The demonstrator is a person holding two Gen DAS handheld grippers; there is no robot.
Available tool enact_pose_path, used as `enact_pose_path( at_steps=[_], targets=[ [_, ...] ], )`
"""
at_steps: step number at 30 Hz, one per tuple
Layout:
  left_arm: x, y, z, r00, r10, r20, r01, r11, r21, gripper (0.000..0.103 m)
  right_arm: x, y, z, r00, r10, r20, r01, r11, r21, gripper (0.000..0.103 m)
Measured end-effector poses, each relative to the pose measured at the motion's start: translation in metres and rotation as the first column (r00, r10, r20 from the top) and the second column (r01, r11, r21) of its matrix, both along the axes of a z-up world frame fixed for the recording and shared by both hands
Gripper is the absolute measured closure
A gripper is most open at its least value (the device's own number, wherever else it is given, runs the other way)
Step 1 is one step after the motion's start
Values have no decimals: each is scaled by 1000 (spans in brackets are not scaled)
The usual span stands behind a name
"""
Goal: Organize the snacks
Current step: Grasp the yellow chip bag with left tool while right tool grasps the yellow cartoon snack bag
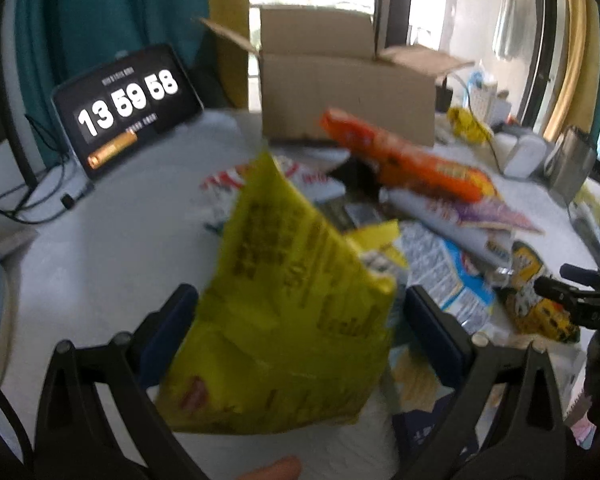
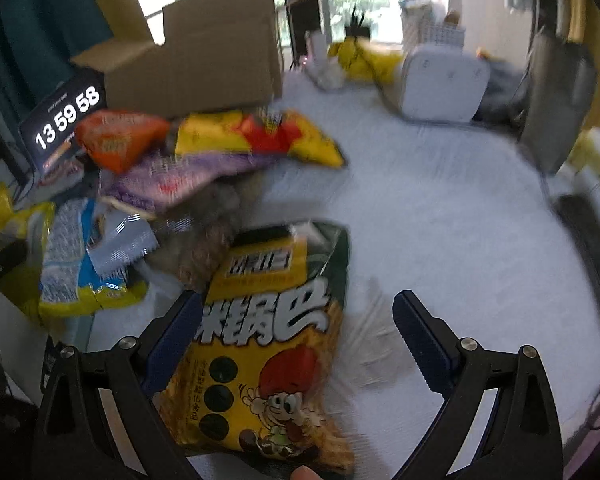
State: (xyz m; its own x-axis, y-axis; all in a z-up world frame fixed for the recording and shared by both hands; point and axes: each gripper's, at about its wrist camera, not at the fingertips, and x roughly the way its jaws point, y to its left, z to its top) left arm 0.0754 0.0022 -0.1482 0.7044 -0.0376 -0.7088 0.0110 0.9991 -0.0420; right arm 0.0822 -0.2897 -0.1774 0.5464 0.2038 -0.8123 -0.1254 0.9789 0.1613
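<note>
**Snack bags between both claws, box waiting behind**

Snacks lie heaped on the white table (image 2: 440,216), in front of an open cardboard box (image 1: 348,92). The left gripper (image 1: 300,316) has a yellow bag (image 1: 292,320) standing up between its spread fingers — the fingers look apart from the bag's sides, so whether it is truly clamped I cannot tell. The right gripper (image 2: 298,320) is spread wide over a yellow cartoon bag (image 2: 268,344); the bag lies flat on the table, touching the left finger (image 2: 176,340) and well clear of the other — released. An orange bag (image 1: 400,156) tops the pile near the box. A clock tablet (image 1: 128,108) stands at the left.
</note>
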Motion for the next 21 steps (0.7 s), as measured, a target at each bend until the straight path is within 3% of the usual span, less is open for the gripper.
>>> enact_pose_path(
  at_steps=[4, 10, 11, 14, 21],
  targets=[
    [5, -1, -10, 999, -13, -31, 13, 1000, -6, 1, 2, 12, -6, 999, 44, -17, -44, 999, -23, 6],
    [6, -3, -7, 998, -50, -27, 49, 999, -7, 21, 1, 23, -5, 994, 114, -5, -114, 993, -14, 41],
    [6, -3, -5, 998, -55, -22, 55, 998, -11, 29, 1, 26, -5, 992, 126, -2, -126, 992, -22, 43],
    [4, -1, 5, 998, -69, -2, 69, 997, -34, 38, -2, 27, -3, 990, 138, 14, -137, 990, -41, 52],
    [2, 3, 31, 996, -73, 59, 76, 996, -48, 40, 1, 2, 13, 995, 66, 71, -60, 995, -84, 56]
  ],
)
